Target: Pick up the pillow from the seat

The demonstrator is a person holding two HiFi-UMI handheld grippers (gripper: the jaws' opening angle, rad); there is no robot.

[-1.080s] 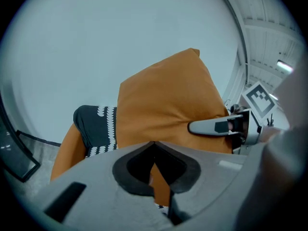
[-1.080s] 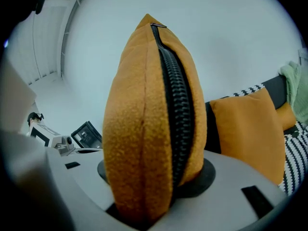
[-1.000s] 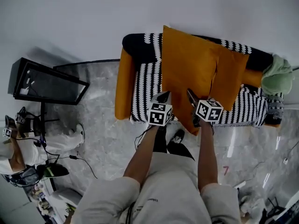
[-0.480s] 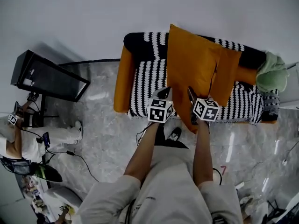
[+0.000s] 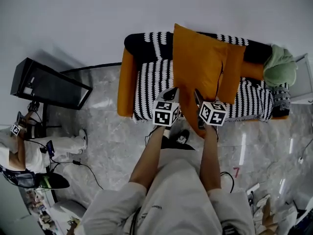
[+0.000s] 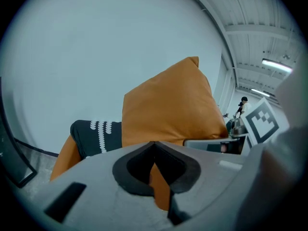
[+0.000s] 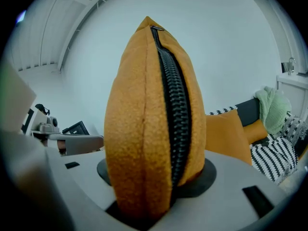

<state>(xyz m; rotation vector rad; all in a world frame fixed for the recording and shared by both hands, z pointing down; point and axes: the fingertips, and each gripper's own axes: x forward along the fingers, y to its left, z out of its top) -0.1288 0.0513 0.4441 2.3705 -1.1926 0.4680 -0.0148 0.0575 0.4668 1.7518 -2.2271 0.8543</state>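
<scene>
My left gripper (image 5: 171, 93) is pinched shut on a thin fold at the lower edge of the orange pillow (image 5: 198, 65). My right gripper (image 5: 197, 96) is clamped on the same pillow's zipped edge, pads pressed into the fabric. The pillow stands upright, held over the striped seat (image 5: 151, 84) at the sofa's front edge, left of centre. A second orange cushion (image 5: 232, 77) sits just beside it.

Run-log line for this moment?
left claw: shut on pillow | right claw: shut on pillow at zipper | pillow: held over sofa
</scene>
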